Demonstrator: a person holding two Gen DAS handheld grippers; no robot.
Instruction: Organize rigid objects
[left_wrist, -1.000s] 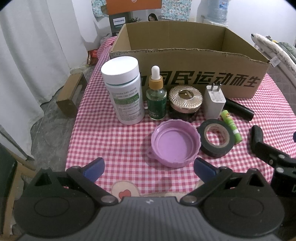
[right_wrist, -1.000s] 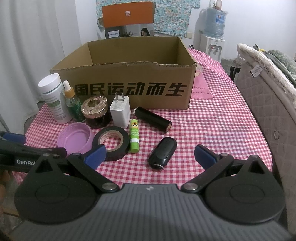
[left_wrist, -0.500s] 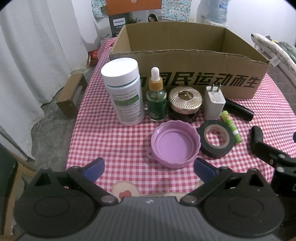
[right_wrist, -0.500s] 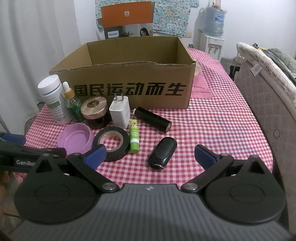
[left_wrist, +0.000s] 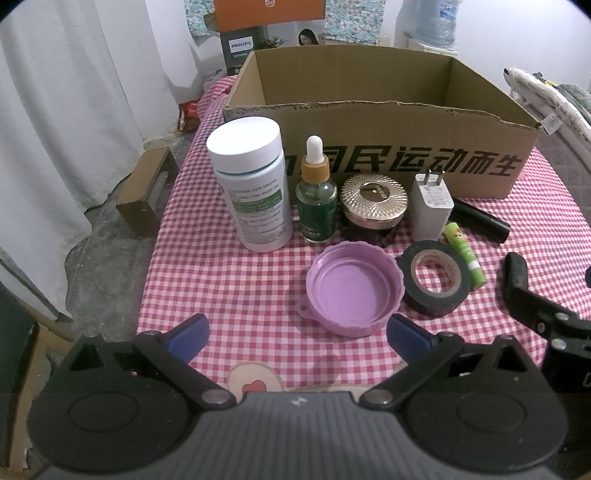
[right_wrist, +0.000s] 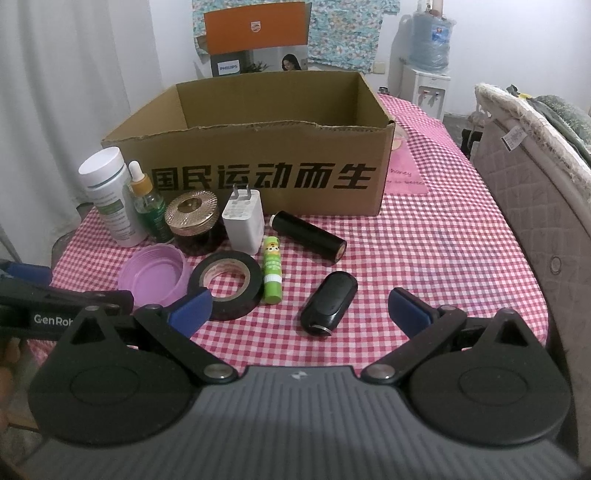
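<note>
An open cardboard box (left_wrist: 373, 147) (right_wrist: 258, 173) stands at the back of the checked table. In front of it stand a white bottle (left_wrist: 251, 184) (right_wrist: 110, 195), a green dropper bottle (left_wrist: 316, 199) (right_wrist: 149, 206), a gold-lidded jar (left_wrist: 373, 199) (right_wrist: 192, 221) and a white charger (left_wrist: 430, 206) (right_wrist: 243, 225). Nearer lie a purple lid (left_wrist: 352, 293) (right_wrist: 155, 275), black tape (left_wrist: 436, 282) (right_wrist: 225, 282), a green glue stick (left_wrist: 463, 254) (right_wrist: 271, 273), a black tube (right_wrist: 308, 236) and a black oval case (right_wrist: 328, 297). My left gripper (left_wrist: 295, 332) is open before the lid. My right gripper (right_wrist: 299, 306) is open before the oval case.
A padded chair back (right_wrist: 535, 206) stands close at the table's right edge. Off the left edge, a small cardboard box (left_wrist: 146, 192) lies on the floor by white curtains. The left gripper's body (right_wrist: 55, 306) reaches in at the right wrist view's left.
Both grippers stay open and nearly still. The left view has drifted slightly lower and back; no object has moved.
</note>
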